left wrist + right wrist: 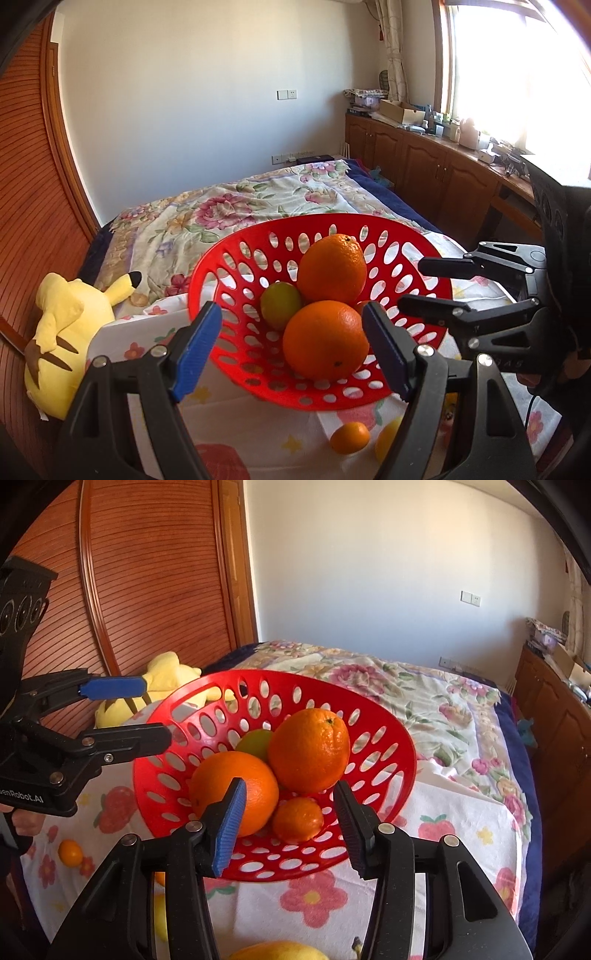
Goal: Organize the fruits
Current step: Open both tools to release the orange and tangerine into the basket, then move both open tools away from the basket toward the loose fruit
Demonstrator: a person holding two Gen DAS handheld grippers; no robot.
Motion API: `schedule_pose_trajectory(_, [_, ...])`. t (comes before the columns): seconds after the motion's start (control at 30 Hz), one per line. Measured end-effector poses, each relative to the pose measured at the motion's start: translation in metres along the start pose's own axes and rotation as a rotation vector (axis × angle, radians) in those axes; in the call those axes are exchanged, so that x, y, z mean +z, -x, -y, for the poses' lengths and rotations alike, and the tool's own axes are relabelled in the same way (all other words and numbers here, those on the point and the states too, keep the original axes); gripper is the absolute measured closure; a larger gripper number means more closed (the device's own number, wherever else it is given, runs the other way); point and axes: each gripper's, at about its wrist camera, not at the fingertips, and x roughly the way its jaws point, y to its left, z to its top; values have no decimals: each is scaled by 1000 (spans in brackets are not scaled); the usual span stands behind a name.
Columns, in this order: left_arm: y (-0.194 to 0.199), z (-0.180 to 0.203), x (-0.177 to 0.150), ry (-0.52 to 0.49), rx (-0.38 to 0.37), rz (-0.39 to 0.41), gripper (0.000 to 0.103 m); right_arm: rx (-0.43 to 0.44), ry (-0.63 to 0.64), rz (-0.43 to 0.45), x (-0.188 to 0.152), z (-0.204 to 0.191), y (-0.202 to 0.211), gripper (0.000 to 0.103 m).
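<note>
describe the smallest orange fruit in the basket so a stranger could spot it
Find the red basket on the bed. A small tangerine lies low at its near side, beside two big oranges and a green fruit, and is far smaller than either orange.

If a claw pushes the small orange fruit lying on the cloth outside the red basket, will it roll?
The small round orange fruit would probably roll; its shape offers no flat side. The soft flowered cloth may slow it. It looks light.

The red basket (400, 771) looks like glossy, smooth plastic pierced with oval holes; the oranges (309, 749) have dimpled, faintly shiny peel. The bed cover (424, 709) is soft matt printed cloth; the wardrobe door (147, 590) is ribbed, varnished wood; the yellow toy (62, 321) is plush.
</note>
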Motion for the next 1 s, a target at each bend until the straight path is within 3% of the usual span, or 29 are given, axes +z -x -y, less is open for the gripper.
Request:
schedule_pose_trajectory(0.57, [79, 3, -72, 19, 7, 56, 19, -53, -69, 35, -55, -29, 77, 48])
schedule_pose_trajectory(0.83, [93, -5, -121, 43, 17, 41, 19, -114, -126, 42, -91, -40, 102, 47])
schedule_pose_trajectory(1.0, [85, -16, -155, 61, 51, 22, 19, -107, -170, 32, -111, -44, 106, 47])
